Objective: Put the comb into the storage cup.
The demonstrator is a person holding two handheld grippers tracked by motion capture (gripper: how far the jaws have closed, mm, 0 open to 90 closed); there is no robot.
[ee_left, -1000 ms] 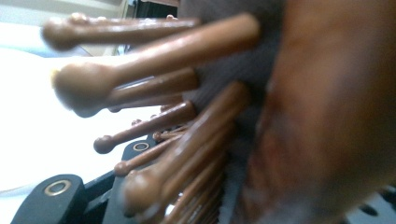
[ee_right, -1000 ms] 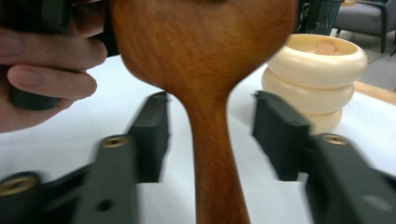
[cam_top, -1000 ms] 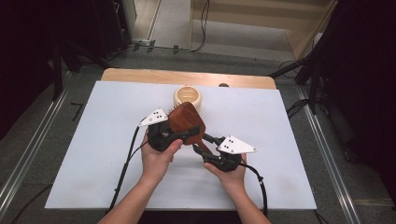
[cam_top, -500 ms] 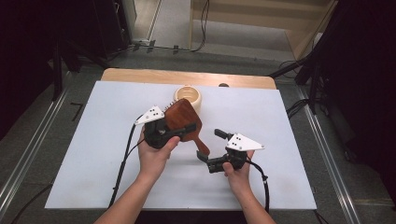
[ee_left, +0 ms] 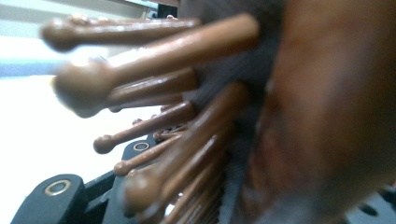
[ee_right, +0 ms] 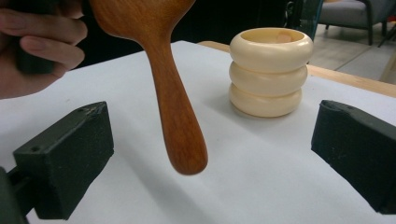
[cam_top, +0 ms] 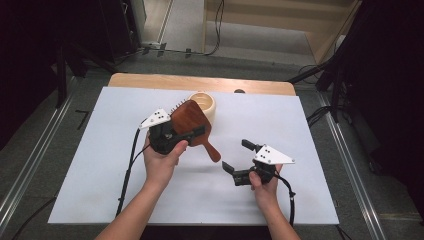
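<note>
Now the left gripper [cam_top: 184, 136] clamps the head of a wooden hairbrush [cam_top: 190, 122], held above the middle of the white table [cam_top: 90, 165], handle hanging down. Rightward, the right gripper [cam_top: 234, 156] has just opened wide with nothing between its jaws. The slanted brush could slip. A cream cup [cam_top: 207, 104] near the far edge looks empty.

Black tongs [cam_top: 235, 156], blocky jaws; grey three-cornered top plates with small screws; black trailing cables; bare forearms.
</note>
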